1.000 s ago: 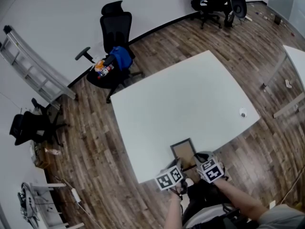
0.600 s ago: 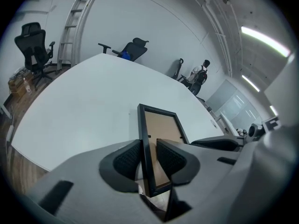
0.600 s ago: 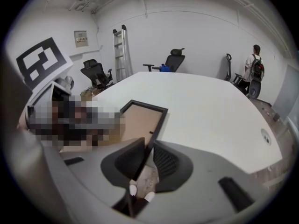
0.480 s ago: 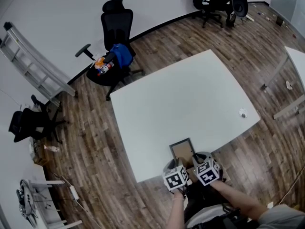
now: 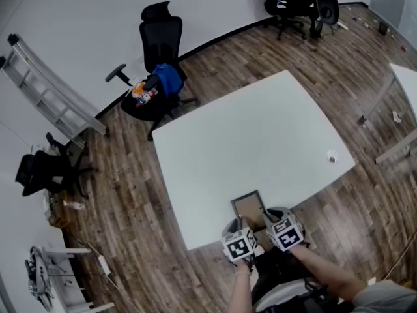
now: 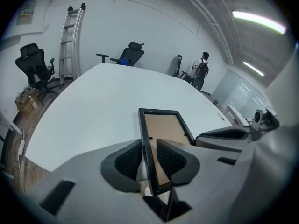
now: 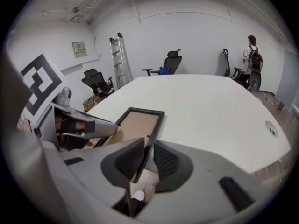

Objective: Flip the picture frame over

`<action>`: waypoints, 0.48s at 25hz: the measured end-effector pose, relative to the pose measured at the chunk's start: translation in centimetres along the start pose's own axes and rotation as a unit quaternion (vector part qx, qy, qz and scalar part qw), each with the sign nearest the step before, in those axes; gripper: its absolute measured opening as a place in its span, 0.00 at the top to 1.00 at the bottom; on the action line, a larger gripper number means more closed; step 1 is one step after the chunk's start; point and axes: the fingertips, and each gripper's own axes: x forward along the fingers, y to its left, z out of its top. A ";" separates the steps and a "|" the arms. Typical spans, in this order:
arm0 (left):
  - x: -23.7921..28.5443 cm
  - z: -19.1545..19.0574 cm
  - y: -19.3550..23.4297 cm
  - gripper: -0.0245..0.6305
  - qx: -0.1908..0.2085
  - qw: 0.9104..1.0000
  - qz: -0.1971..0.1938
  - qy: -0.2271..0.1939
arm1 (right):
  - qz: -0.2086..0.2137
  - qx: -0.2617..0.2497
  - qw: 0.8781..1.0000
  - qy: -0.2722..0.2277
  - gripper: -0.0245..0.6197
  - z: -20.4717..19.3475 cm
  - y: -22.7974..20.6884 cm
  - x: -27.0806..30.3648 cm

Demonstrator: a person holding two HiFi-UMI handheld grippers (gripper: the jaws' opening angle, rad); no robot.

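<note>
Over the last second my left claw [image 6: 148, 149] has rolled a little. The frame [image 5: 249, 207] hasn't shifted and lies back-up at the table's [image 5: 260, 129] near edge. Its left rail runs between the left claw's narrow jaws, and the pads pinch it. My right claw [image 7: 146, 154], just beside, is clamped narrowly on the right rail.
</note>
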 end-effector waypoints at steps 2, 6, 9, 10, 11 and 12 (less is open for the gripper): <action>-0.3 0.0 0.2 0.82 -0.001 1.000 0.007 0.000 | 0.002 0.003 1.000 -0.006 0.86 0.2 -0.2 -0.2; -1.5 1.1 0.3 0.82 0.002 0.999 0.021 -0.026 | 0.001 -0.001 1.000 -0.025 0.86 1.0 -0.2 -0.8; -3.1 2.7 -0.6 0.82 0.005 0.998 0.025 -0.064 | 0.003 -0.006 0.999 -0.047 0.86 1.8 0.1 -1.4; -3.7 3.2 -0.8 0.82 0.009 0.997 0.027 -0.077 | 0.007 -0.006 0.998 -0.058 0.86 2.2 0.2 -1.6; -4.2 3.6 -1.0 0.82 0.014 0.996 0.026 -0.089 | 0.012 -0.006 0.997 -0.071 0.86 2.7 0.5 -1.8; -4.7 4.0 -1.3 0.82 0.017 0.994 0.024 -0.101 | 0.017 -0.007 0.996 -0.085 0.86 3.3 0.8 -2.1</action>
